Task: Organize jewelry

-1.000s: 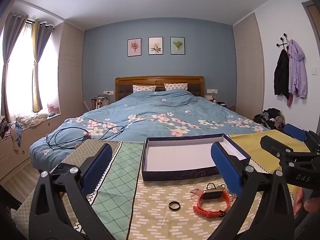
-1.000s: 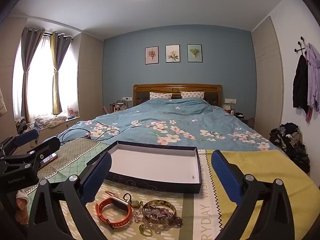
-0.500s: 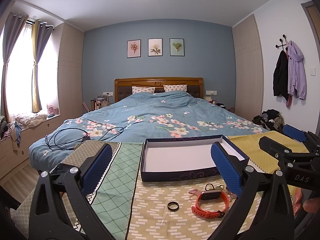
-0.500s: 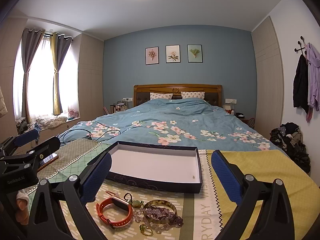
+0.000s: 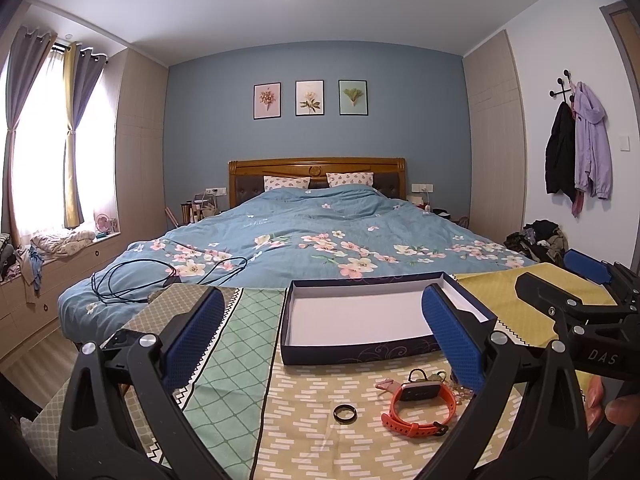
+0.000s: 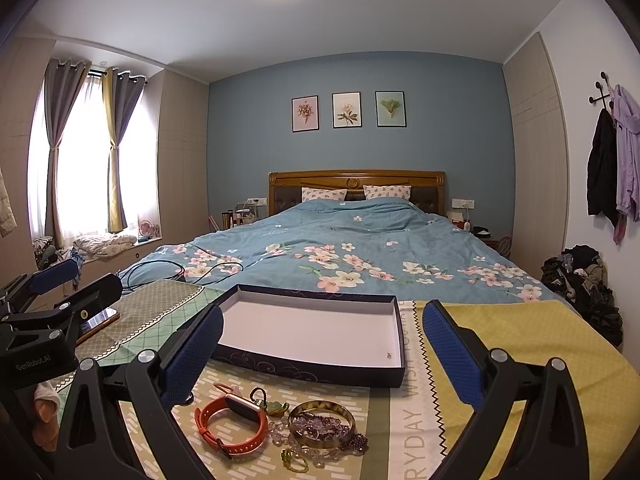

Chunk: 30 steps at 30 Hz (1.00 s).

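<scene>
L wrist view
Left tongs (image 5: 324, 336): spread wide, nothing between the blue pads; lower arms cut off by frame bottom.
Right tongs (image 5: 560, 284): seen at R edge, from the side; only part in frame, gap not readable here.
Hand (image 5: 612, 400): fingertips only, at R edge below the right tongs.
Box (image 5: 360, 354): shallow navy tray w/ white floor, empty, on the counter (image 5: 280, 420) beyond the jewelry; long axis runs L-R; its right end hidden behind the R pad.
Watch (image 5: 420, 402): orange strap, lying flat, strap looped, face up; near side of box, apart from it.
Ring (image 5: 345, 414): dark band, flat, just L of watch, not touching.
Beads/other pieces: mostly hidden behind the R finger, can't make out.
Phone (image 5: 120, 338): partly behind L finger.

R wrist view
Right tongs (image 6: 324, 340): wide apart, holding nothing; bases cut off.
Left tongs (image 6: 76, 280): at L edge, side-on, partly cropped.
Box (image 6: 316, 364): long axis L-R, slightly skewed; near-L corner hidden by L pad.
Watch (image 6: 230, 424): near box front, clear of it.
Bangle (image 6: 322, 424): amber, flat, R of watch; purple bead strand (image 6: 320, 426) piled in/over it.
Green charm (image 6: 276, 408): btwn watch & bangle, detail small.
Small gold-green piece (image 6: 294, 460): near frame bottom, hard to tell what.
</scene>
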{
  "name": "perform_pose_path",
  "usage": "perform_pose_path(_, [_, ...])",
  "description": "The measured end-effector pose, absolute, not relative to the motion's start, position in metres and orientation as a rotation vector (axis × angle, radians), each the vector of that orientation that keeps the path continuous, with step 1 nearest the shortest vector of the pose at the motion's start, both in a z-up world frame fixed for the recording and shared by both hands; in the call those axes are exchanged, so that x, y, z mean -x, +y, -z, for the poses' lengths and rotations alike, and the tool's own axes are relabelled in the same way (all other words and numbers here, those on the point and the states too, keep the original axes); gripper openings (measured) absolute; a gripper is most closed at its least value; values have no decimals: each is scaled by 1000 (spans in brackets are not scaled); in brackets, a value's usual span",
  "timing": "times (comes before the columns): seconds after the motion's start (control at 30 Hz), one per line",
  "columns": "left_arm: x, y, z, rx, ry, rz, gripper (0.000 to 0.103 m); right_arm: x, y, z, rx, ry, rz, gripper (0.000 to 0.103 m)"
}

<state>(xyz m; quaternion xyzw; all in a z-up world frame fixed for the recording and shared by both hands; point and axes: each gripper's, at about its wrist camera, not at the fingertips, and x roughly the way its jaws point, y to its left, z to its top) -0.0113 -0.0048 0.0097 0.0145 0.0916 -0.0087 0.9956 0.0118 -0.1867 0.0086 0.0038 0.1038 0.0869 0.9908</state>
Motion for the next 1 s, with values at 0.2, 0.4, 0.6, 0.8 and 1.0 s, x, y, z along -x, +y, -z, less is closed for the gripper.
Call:
perform_pose_path(0.2, [11, -5, -10, -30, 184, 20, 97, -12, -186, -9, -8, 207, -173, 96])
perform_pose_path(0.4, [11, -5, -8, -30, 180, 22, 97, -12, -186, -8, -10, 206, -174, 96])
perform_pose_path(0.6, [11, -6, -8, -30, 178, 20, 97, -14, -187, -7, -12, 208, -178, 96])
perform_pose_path(0.8, [11, -6, -8, -31, 178, 21, 97, -15, -188, -7, -15, 206, -180, 96])
perform_pose_path(1.0, [11, -6, -8, -31, 178, 21, 97, -15, -188, -7, -17, 206, -179, 96])
